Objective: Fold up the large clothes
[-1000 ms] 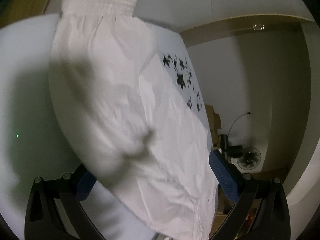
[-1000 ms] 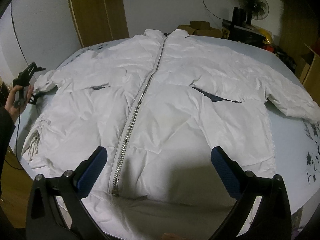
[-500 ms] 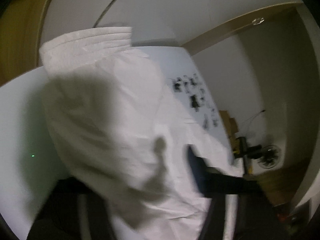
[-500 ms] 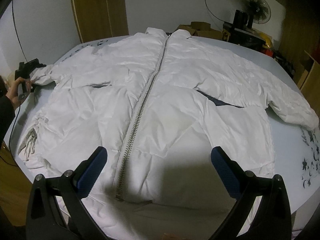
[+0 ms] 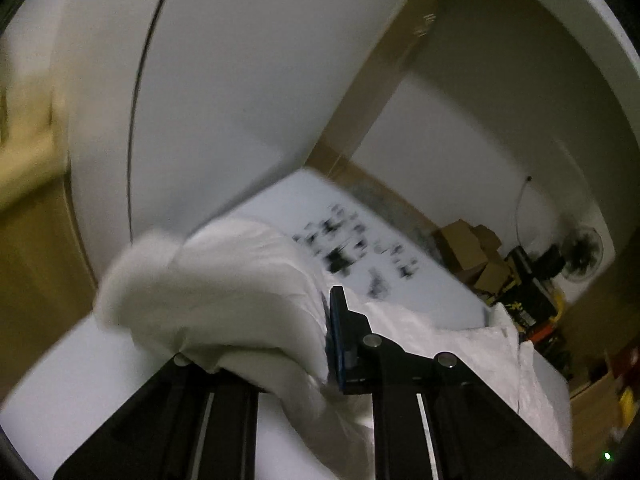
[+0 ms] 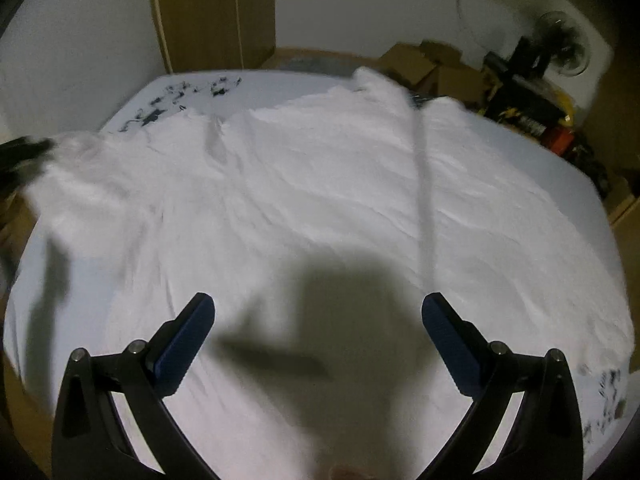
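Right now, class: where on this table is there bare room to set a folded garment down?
Bare strips only: the printed far-left corner of the table, beyond the white jacket, and the left edge under its lifted sleeve. The jacket crowds the middle.

The white padded jacket (image 6: 320, 184) lies spread front-up, zipped, with 1 sleeve cuff (image 5: 168, 280) lifted.

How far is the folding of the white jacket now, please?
Done: no fold shows; the white jacket lies spread on the table. In hand: the left tool is shut on the sleeve. Left: all folds; the right tool is open and empty.
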Available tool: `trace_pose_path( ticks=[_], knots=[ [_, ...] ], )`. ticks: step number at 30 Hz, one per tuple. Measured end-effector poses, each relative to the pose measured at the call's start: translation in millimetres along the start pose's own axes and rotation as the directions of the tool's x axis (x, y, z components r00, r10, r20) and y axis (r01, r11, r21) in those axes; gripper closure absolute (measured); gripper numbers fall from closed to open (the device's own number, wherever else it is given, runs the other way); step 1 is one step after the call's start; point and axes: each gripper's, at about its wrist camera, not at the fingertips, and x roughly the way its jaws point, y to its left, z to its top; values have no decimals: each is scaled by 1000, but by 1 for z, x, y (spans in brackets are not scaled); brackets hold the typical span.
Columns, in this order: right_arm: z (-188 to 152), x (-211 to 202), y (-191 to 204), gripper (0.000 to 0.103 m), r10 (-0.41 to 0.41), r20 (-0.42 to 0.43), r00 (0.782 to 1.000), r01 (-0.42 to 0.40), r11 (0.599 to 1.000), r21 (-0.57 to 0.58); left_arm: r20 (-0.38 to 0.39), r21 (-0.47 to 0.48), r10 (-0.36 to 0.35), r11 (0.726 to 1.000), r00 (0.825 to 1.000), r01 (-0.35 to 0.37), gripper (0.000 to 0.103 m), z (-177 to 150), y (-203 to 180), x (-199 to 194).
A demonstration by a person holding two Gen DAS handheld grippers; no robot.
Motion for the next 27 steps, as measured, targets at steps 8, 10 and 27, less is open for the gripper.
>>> trace_pose_path(
  ticks=[8,10,27],
  knots=[
    [69,107,106,0,-88,-128,988,72,990,-125,82,221,-71,974,994,52,90,-1,-94,-67],
    [69,100,106,0,-93,-99,991,78,985,-151,107,278,-72,960,992,40,90,-8,-125,-77],
    [-97,-62,-267,0,-69,79,995,20,865,501,-244,476,-158,840,957,260,90,-238,-393,-7]
  ],
)
